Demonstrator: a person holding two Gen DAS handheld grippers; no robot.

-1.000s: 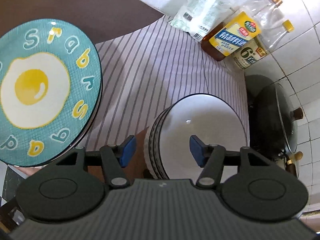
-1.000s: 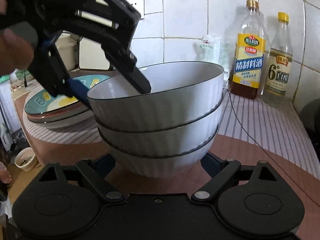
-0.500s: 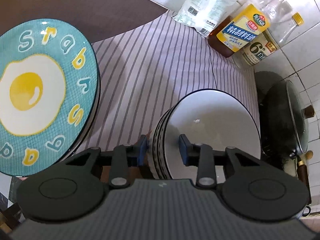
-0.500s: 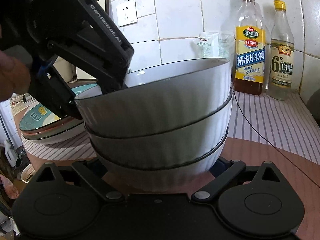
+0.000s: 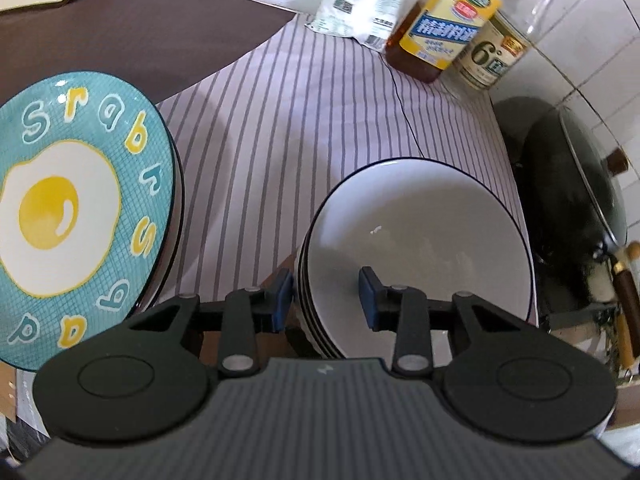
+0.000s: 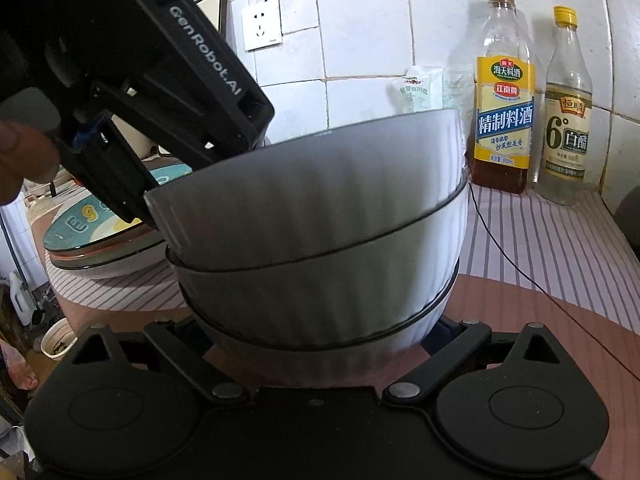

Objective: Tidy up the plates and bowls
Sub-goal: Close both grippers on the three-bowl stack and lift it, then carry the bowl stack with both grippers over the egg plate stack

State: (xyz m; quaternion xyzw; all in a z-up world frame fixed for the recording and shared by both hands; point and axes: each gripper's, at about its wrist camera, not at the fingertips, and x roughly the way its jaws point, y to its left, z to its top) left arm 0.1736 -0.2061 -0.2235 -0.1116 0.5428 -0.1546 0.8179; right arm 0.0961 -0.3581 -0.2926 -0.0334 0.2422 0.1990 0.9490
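Note:
A stack of three white ribbed bowls with dark rims stands on the table. My left gripper straddles the near rim of the stack, one blue pad outside and one inside, and its jaws stand apart from the rim. In the right wrist view the bowl stack fills the middle and the left gripper sits at its left rim. My right gripper is open, with its fingers on either side of the bottom bowl. A stack of plates topped by a teal fried-egg plate lies to the left.
Two bottles and a white packet stand against the tiled wall at the back. A dark wok with a glass lid is at the right. A thin black cable crosses the striped cloth.
The left gripper's jaws closed around the bowl rim half a second ago and have since widened again. The right gripper has moved closer to the stack.

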